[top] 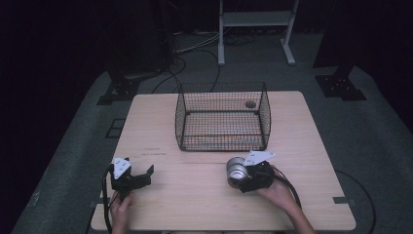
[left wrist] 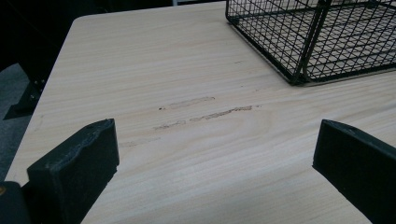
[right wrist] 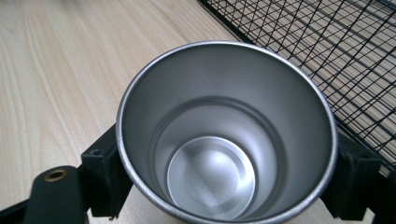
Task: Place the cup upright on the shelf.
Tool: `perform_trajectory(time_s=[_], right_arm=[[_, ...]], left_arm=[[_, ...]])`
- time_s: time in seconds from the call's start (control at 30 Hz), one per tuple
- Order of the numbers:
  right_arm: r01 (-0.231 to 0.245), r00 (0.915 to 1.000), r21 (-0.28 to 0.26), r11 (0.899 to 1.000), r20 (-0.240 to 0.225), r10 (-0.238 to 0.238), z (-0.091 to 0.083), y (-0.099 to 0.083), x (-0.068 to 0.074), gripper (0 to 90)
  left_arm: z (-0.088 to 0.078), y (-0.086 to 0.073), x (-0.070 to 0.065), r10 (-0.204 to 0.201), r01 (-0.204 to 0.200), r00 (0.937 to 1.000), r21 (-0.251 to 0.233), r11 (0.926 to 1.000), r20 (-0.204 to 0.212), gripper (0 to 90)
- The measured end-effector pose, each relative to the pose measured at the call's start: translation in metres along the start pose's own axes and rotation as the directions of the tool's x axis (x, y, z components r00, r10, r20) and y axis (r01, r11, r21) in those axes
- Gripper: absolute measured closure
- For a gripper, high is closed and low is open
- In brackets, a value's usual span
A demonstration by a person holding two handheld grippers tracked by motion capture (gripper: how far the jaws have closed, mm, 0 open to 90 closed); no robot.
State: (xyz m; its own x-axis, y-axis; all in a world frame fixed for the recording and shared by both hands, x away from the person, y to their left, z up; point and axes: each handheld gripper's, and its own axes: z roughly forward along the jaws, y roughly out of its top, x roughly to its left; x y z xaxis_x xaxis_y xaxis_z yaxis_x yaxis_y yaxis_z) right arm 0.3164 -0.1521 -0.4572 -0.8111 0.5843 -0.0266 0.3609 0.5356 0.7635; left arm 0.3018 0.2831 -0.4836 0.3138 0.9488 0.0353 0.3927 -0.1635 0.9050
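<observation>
Tongs on the right (top: 242,176) are pinching a steel cup (top: 236,169) on the counter (top: 195,204), just before the wire basket (top: 222,117); left tongs (top: 139,178) are resting spread. Left gripper view is showing bare counter beside the basket corner (left wrist: 299,77). Right gripper view is showing jaws pressing the cup's (right wrist: 224,135) sides: lifting should clear the rim first.

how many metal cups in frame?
1. The metal cup sits between the jaws of the right gripper, on the table just in front of the wire basket. The basket looks empty; none seems hidden.
</observation>
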Motion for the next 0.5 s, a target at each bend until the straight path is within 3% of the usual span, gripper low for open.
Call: perform_trajectory(time_s=[0.5], right_arm=[[-0.015, 0.9998, -0.034, 0.999, -0.015, 0.014, -0.015, 0.008, 0.000, 17.9]], left_arm=[[0.000, 0.000, 0.000, 0.001, -0.001, 1.0000, 0.000, 1.0000, 0.000, 0.0]])
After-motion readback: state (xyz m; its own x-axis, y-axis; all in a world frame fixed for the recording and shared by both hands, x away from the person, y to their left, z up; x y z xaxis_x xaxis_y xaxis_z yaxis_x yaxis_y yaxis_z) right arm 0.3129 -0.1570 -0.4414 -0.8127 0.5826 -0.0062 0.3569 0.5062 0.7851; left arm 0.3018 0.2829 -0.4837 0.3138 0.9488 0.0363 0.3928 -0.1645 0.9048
